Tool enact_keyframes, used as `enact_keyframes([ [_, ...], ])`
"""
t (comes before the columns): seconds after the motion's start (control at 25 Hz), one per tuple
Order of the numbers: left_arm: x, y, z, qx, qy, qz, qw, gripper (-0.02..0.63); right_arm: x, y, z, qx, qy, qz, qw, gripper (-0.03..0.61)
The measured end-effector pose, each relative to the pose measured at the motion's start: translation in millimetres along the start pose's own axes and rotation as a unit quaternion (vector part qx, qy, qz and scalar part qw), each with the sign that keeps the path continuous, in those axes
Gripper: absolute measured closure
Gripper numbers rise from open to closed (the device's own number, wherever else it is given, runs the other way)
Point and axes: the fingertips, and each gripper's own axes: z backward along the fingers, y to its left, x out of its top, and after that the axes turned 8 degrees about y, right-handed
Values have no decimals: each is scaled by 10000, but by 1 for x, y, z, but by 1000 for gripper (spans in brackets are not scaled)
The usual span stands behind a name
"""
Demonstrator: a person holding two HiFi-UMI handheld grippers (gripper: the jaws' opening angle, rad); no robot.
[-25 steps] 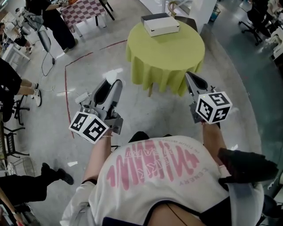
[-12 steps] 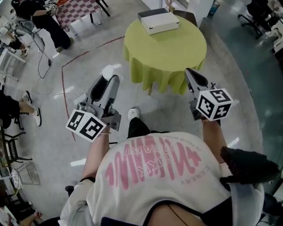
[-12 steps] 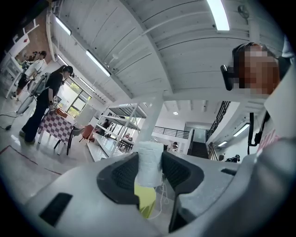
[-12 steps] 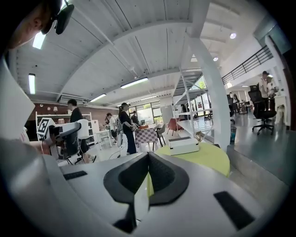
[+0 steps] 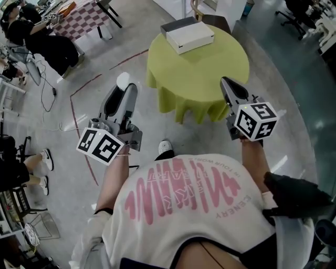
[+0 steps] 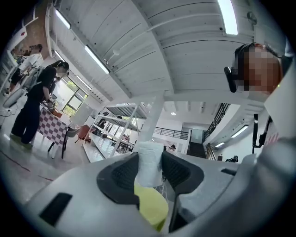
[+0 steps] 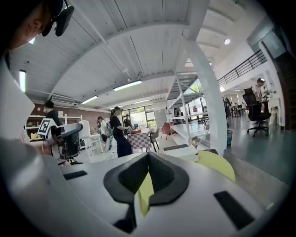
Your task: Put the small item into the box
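A white box (image 5: 187,34) with a grey lid lies on the far side of a round table (image 5: 202,73) covered in a yellow-green cloth. My left gripper (image 5: 125,85) is held over the floor, short of the table's left edge. It is shut on a small white item (image 5: 123,79), which the left gripper view shows pinched upright between the pads as a pale piece (image 6: 149,165). My right gripper (image 5: 227,85) hangs at the table's near right edge, shut and empty. In the right gripper view its jaws meet at the tip, and the box (image 7: 180,150) lies beyond them.
A red tape line (image 5: 79,89) runs across the grey floor at the left. People (image 5: 39,39) stand beside a checkered table (image 5: 73,13) at the upper left. Office chairs (image 5: 296,13) are at the upper right. The person's shoe (image 5: 165,148) is below the table.
The table and box have come closer and sit lower in the head view as the person steps forward. Both grippers stay shut, and the left one still holds the item.
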Motion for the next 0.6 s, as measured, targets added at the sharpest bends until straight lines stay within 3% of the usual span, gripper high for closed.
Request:
enact_keyframes([
  [0.6, 61, 116, -82, -745, 254, -170, 9968, 442, 62, 2, -113, -639, -122, -65, 9979, 571],
])
